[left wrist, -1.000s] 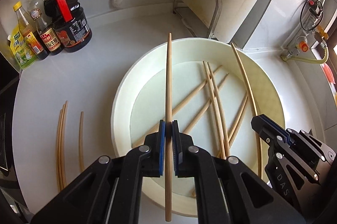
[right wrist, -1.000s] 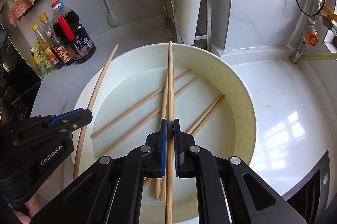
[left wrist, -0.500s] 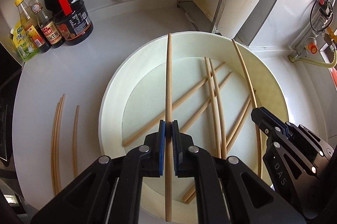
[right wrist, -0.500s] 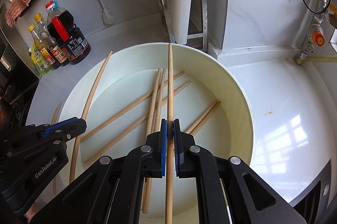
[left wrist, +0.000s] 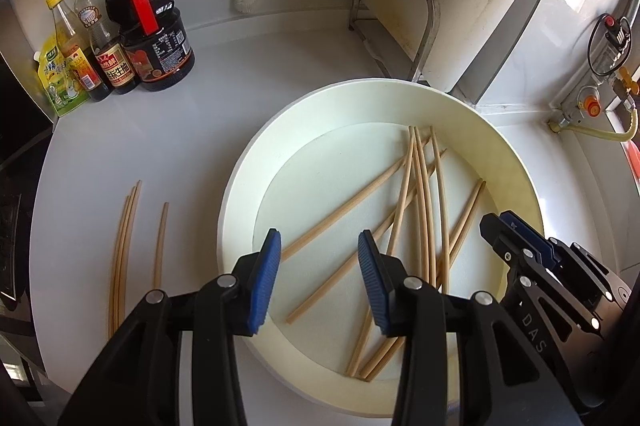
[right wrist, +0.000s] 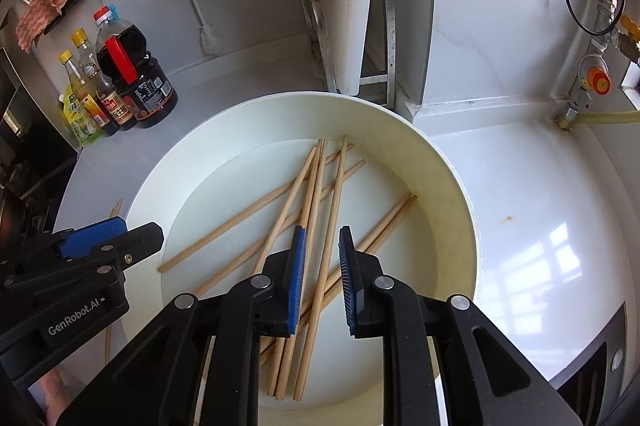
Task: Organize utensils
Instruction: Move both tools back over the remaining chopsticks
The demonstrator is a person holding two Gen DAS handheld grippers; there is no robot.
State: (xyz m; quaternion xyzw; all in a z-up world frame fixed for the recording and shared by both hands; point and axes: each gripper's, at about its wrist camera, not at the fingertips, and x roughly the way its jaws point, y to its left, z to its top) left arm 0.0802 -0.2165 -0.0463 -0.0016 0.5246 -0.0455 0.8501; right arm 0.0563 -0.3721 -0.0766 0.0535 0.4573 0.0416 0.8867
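Pale wooden chopsticks (left wrist: 416, 210) lie crisscrossed inside a cream round basin (left wrist: 240, 194) that fills the lower middle of both views, most of them bunched toward its right half in the left wrist view. The left tool (left wrist: 319, 246) hangs over the basin's near left edge with its blue-padded jaws spread wide and nothing between them. The right tool (right wrist: 322, 254) hovers over the middle of the pile (right wrist: 316, 210), its jaws parted by a narrower gap; one chopstick runs up through that gap from below, but it looks to be lying in the basin rather than gripped, though the angle makes this hard to confirm. On the white surface (left wrist: 160, 130) at the left of the left wrist view, a few more chopsticks (left wrist: 124, 250) lie side by side, apart from the basin. A cluster of sauce bottles (left wrist: 132, 42) stands in the upper left.
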